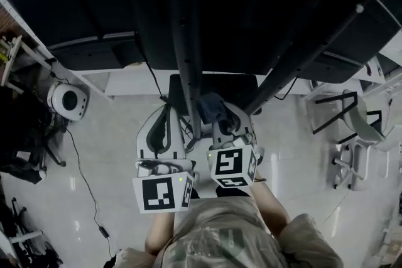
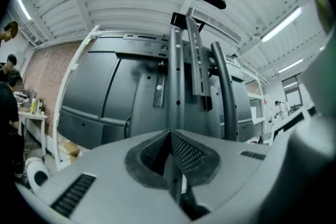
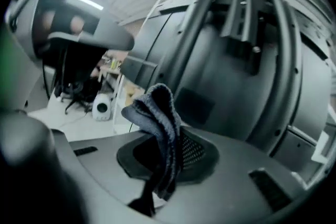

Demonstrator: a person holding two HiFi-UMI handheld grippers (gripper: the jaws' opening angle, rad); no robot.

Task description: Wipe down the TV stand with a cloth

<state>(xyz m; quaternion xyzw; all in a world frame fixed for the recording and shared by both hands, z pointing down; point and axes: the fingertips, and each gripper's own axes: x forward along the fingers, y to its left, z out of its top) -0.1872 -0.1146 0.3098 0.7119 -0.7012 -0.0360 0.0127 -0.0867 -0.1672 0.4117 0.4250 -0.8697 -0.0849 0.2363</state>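
Observation:
The TV stand's dark upright posts (image 1: 186,41) rise in front of me, with the black back of the screen (image 1: 94,3) behind them. My right gripper (image 1: 221,115) is shut on a blue-grey cloth (image 1: 210,108), which sits against the lower part of the central post. In the right gripper view the cloth (image 3: 160,123) stands folded out of the jaws (image 3: 167,165), just short of a slanted post (image 3: 189,44). My left gripper (image 1: 164,111) is to the left of that post. In the left gripper view its jaws (image 2: 172,139) are pressed together, pointing at the upright (image 2: 176,76).
The stand's black base plate (image 1: 213,88) lies on the pale tiled floor. A white round appliance (image 1: 68,100) and a loose cable (image 1: 85,179) are at the left. A white chair (image 1: 358,135) is at the right. People (image 2: 8,92) stand by a table far left.

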